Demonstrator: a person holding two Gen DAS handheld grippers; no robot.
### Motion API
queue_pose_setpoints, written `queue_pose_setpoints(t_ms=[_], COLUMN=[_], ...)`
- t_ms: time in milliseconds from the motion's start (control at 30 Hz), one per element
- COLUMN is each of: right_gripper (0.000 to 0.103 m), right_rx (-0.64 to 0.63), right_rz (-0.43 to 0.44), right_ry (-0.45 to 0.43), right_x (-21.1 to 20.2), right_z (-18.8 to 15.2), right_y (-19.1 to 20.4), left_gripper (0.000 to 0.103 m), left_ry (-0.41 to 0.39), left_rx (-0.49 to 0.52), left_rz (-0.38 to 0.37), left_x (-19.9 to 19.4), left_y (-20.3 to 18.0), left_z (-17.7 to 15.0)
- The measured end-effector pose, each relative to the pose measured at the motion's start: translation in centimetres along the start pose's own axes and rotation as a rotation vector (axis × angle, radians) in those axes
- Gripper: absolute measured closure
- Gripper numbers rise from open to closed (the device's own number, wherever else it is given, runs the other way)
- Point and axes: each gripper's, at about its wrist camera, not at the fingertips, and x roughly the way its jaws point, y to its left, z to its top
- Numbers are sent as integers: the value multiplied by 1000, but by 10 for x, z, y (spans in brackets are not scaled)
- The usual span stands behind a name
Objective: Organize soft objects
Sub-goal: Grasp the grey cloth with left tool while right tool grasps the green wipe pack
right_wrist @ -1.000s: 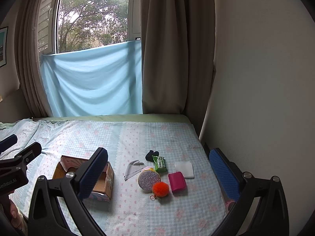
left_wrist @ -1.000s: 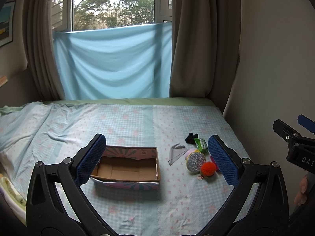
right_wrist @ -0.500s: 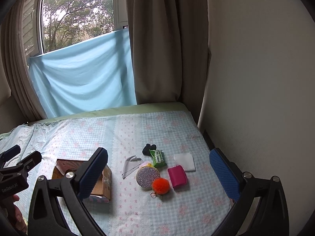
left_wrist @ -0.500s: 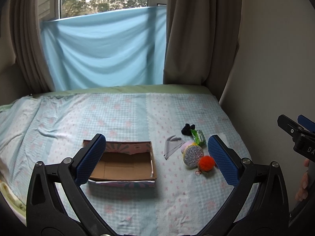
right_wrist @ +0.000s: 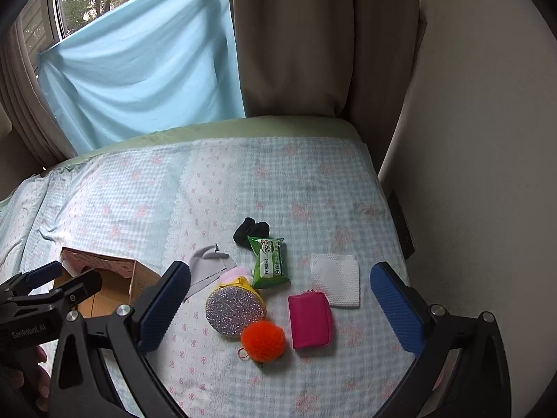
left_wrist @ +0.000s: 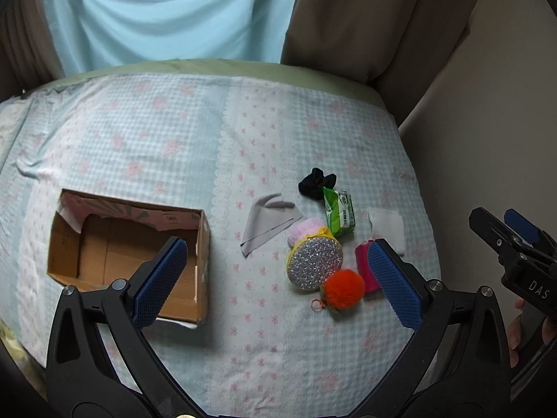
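An open cardboard box (left_wrist: 115,254) lies on the bed at the left; it also shows in the right wrist view (right_wrist: 108,278). To its right lies a cluster: grey cloth (right_wrist: 207,271), black sock (right_wrist: 250,231), green tissue pack (right_wrist: 269,261), glitter pouch (right_wrist: 235,308), orange pompom (right_wrist: 263,341), pink purse (right_wrist: 310,320), white pad (right_wrist: 336,278). My left gripper (left_wrist: 275,280) is open and empty above the bed between box and cluster. My right gripper (right_wrist: 280,311) is open and empty above the cluster.
The bed has a blue checked sheet (left_wrist: 139,146). A wall (right_wrist: 470,174) runs along its right side. A brown curtain (right_wrist: 296,41) and a light blue cloth (right_wrist: 139,69) hang at the far end.
Both grippers have moved forward and tilted down toward the bed; the box and the soft objects now look larger and closer. Nothing on the bed has moved.
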Motion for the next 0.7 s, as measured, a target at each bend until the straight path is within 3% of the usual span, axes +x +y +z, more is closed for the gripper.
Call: queue_pose_setpoints(t_ms=[233, 433, 567, 700], right_gripper=[0, 0, 2, 11], right_rx=[-46, -40, -39, -64], right_rz=[25, 72, 105, 126], right_ry=[146, 264, 309, 339], right_x=[124, 213, 250, 275], right_z=[0, -12, -17, -20], right_y=[-25, -31, -24, -16], left_gripper=[2, 5, 5, 5], left_ry=[160, 281, 327, 352], left_rx=[-57, -73, -93, -115], left_rz=[9, 49, 72, 88], left_x=[145, 265, 316, 347], left_y=[-13, -9, 0, 11], left_z=[25, 28, 22, 17])
